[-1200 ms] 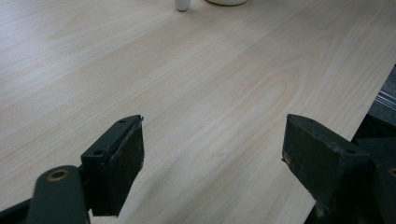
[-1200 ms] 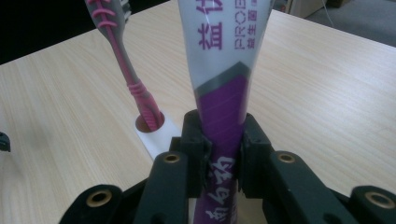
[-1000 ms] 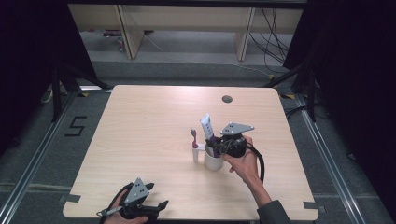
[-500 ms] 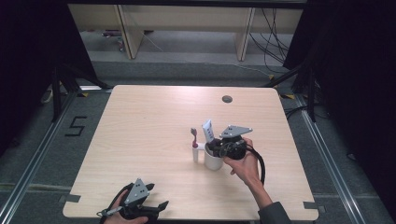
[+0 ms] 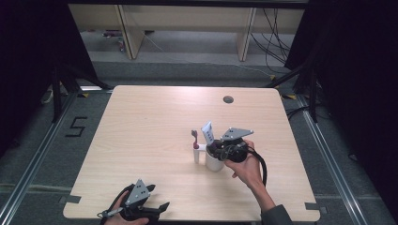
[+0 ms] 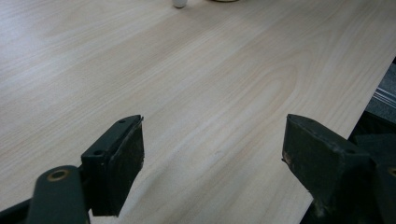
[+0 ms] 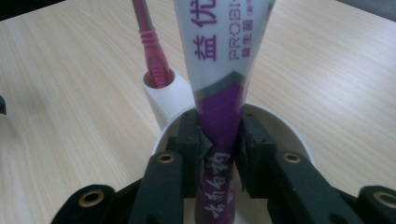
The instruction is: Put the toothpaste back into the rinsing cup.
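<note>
Barely anything has shifted bar the right gripper, whose jaws have just been easing apart yet touch the toothpaste tube standing upright in the white cup; left gripper idles open, well apart at the counter edge.

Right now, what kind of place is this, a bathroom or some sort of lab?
Probably a lab or recording setup, not a bathroom: a bare wooden table stands on a floor marked with a number 5, with loose cables behind and black curtains alongside.
</note>
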The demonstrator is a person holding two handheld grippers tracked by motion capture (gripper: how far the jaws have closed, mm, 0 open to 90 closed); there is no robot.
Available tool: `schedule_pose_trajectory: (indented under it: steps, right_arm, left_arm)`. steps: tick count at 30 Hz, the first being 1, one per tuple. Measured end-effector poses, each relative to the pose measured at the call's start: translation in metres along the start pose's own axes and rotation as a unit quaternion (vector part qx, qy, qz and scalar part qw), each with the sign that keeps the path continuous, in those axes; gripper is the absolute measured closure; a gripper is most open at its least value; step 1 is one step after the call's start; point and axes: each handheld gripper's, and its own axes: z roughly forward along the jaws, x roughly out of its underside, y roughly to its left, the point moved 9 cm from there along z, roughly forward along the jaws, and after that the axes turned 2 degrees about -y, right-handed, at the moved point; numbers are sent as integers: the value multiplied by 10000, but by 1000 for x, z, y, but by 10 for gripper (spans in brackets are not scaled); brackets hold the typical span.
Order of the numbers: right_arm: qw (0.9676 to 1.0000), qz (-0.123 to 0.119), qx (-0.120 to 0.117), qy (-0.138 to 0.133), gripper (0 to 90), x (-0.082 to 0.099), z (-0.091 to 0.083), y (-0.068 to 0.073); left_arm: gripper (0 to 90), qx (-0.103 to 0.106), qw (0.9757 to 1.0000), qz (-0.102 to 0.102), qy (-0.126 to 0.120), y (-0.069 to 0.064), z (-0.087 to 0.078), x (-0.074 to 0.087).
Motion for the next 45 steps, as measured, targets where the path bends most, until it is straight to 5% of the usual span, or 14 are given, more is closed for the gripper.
schedule_pose_trajectory:
  steps: [3,6,7,9,13,14,15,22,23,25,30,45]
  right_arm:
    - [9999,122,22,-4,697,1,-1,1]
    - [10000,-8,18,-97,672,1,-2,-3]
    - [9998,200,33,-75,657,2,-4,-2]
    - [9999,53,60,-125,633,2,-5,-5]
    - [9998,133,43,-109,615,3,-7,-4]
    - [9993,348,5,-158,599,4,-11,-1]
    - [9995,207,-16,-225,594,2,-11,-4]
    - [9985,301,34,-460,575,0,-24,-7]
    - [9979,496,2,-422,571,0,-27,-5]
    - [9981,294,35,-536,567,-1,-31,-9]
    - [9972,380,107,-641,521,-1,-40,-13]
    - [9961,698,162,-517,416,18,-55,-19]
  left_arm:
    - [202,25,10000,16,13,-1,0,0]
    - [202,37,10000,42,64,-1,-1,1]
    - [202,14,10000,20,38,-1,-1,0]
    - [202,26,10000,48,63,-1,-1,1]
    - [203,-2,10000,20,22,0,-1,0]
    - [203,12,10000,33,1,-1,-1,0]
    - [203,12,10000,33,1,-1,-1,0]
    - [206,14,10000,47,-20,-1,0,-1]
    - [206,8,10000,44,-26,0,-1,-1]
    - [206,19,10000,45,-3,-1,-1,0]
    - [206,-6,10000,25,23,0,-1,0]
    - [204,-45,10000,11,-42,1,-1,-1]
